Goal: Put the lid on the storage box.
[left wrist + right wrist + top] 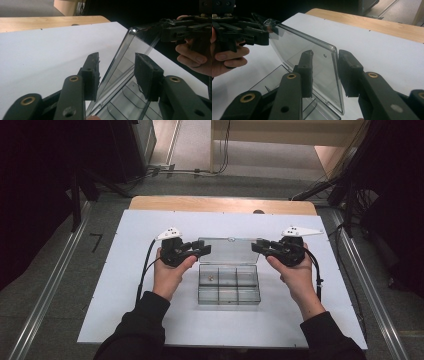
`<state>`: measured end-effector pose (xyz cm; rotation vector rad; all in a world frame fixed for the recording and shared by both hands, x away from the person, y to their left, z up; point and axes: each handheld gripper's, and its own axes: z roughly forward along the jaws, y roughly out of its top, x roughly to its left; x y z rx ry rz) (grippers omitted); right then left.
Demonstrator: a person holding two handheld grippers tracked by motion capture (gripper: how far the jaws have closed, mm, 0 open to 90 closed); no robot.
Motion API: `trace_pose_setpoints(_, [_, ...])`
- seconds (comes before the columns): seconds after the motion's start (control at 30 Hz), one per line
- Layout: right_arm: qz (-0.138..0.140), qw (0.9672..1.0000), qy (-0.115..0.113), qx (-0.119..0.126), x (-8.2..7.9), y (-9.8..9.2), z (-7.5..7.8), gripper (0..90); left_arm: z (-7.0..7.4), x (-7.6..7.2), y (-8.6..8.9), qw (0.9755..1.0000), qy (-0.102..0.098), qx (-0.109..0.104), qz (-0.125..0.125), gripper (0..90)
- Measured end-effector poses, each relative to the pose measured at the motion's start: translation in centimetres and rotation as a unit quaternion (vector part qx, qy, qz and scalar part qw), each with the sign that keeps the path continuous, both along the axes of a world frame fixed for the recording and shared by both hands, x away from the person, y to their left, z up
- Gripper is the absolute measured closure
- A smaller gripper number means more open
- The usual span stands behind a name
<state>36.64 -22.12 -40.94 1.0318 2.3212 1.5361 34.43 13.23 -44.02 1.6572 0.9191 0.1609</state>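
Observation:
A clear plastic compartment box [229, 292] sits mid-table on a white board, its hinged lid [227, 251] standing up. A small brownish item [210, 278] lies in the back left compartment. My left gripper [205, 251] is at the lid's upper left corner. In the left gripper view the lid [125, 52] runs between the jaws of the left gripper [117, 75], and the two pads stand apart from each other. My right gripper [256, 246] is at the upper right corner. The lid's edge [334, 75] sits between the spread pads of the right gripper [327, 72], with a slim gap to the right pad.
The white board [125, 290] lies on a wooden table [220, 204] whose far edge shows behind it. Metal rails [45, 295] run along both sides, with cables and dark stands on the floor beyond. A cable trails from each gripper.

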Motion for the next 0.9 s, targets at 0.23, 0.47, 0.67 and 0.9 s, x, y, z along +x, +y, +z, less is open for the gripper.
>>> trace_pose_setpoints(0.23, [0.002,1.0,-0.007,-0.001,-0.6,-0.1,0.0,63.3,-0.6,-1.3,1.3,0.9998,0.002,0.017,-0.007,57.4])
trace_pose_setpoints(0.47, [0.003,0.9999,-0.012,0.002,-1.1,-0.2,-0.2,62.9,-2.0,-2.4,2.4,0.9997,0.018,0.015,-0.009,68.5])
trace_pose_setpoints(0.67, [0.002,0.9998,-0.017,0.005,-1.5,-0.2,-0.3,62.6,-2.6,-3.1,2.5,0.9993,0.028,0.022,-0.013,79.9])
trace_pose_setpoints(0.9, [0.004,0.9997,-0.023,0.004,-2.0,-0.3,-0.5,62.0,-2.7,-3.3,1.8,0.9988,0.022,0.021,-0.039,90.0])
